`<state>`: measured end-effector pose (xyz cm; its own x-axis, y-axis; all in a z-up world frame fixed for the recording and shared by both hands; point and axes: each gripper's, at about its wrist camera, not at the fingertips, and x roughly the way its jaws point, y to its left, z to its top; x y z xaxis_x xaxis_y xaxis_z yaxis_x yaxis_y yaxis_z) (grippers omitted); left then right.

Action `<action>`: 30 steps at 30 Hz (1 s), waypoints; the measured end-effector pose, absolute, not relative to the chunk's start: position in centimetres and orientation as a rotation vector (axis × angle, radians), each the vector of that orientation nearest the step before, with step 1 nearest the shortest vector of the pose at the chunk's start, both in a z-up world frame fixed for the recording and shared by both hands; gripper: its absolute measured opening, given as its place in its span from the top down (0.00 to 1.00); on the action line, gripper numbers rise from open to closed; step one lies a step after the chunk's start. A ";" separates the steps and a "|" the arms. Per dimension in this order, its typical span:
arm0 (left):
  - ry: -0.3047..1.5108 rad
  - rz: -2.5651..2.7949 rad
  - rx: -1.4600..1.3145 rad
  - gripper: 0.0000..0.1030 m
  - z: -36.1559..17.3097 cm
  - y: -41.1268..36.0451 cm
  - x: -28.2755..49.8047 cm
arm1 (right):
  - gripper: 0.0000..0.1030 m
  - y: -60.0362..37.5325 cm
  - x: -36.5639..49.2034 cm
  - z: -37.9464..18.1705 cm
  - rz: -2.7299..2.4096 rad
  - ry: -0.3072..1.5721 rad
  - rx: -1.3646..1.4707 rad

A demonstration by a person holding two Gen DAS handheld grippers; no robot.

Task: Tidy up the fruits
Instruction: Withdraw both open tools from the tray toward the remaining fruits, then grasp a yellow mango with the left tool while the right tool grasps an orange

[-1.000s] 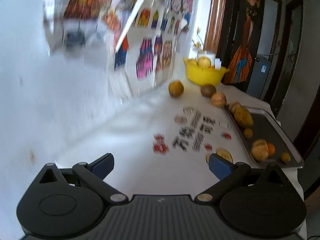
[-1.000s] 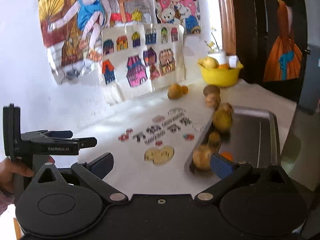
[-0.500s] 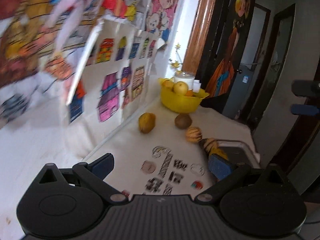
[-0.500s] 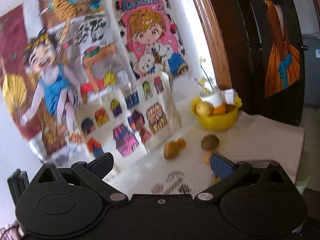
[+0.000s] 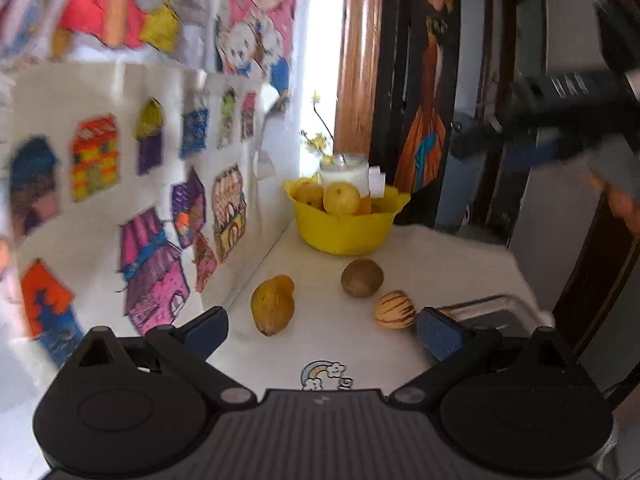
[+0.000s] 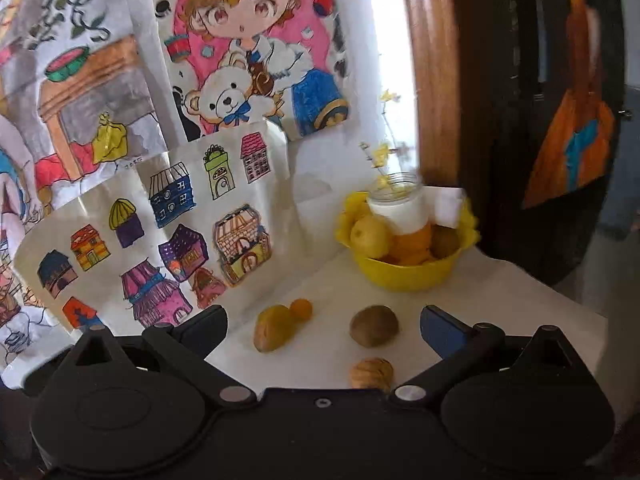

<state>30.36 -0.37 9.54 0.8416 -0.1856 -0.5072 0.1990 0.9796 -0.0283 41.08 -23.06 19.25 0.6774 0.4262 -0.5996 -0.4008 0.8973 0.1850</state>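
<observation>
Bright window backlight, blurred fisheye edges

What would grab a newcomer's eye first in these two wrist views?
The yellow bowl heaped with fruit at the table's far end, a jar of yellow flowers behind it. Then the colourful drawings covering the wall on the left. Nearer, loose fruit on the white table: a brown round fruit and a striped one.

bowl [image 5: 343, 232] yellow | striped fruit [image 5: 394, 310] cream, brown stripes | round fruit [image 6: 373, 325] brown
</observation>
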 end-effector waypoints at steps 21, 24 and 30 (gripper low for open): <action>0.472 -0.134 -0.029 0.06 -0.3 2.3 39.4 | 0.18 -15.9 54.4 5.2 0.605 0.907 0.268; 0.457 -0.155 -0.009 0.06 -0.6 2.1 40.3 | 0.25 -14.8 55.7 4.3 0.571 0.924 0.259; 0.476 -0.140 -0.028 0.15 -1.6 2.0 42.6 | 0.39 -13.4 57.3 2.1 0.485 0.965 0.212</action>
<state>42.55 2.03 -1.62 0.8796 -0.1407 -0.4544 0.1276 0.9900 -0.0596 57.27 -13.42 2.15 0.4736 0.4853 -0.7350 -0.3001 0.8735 0.3833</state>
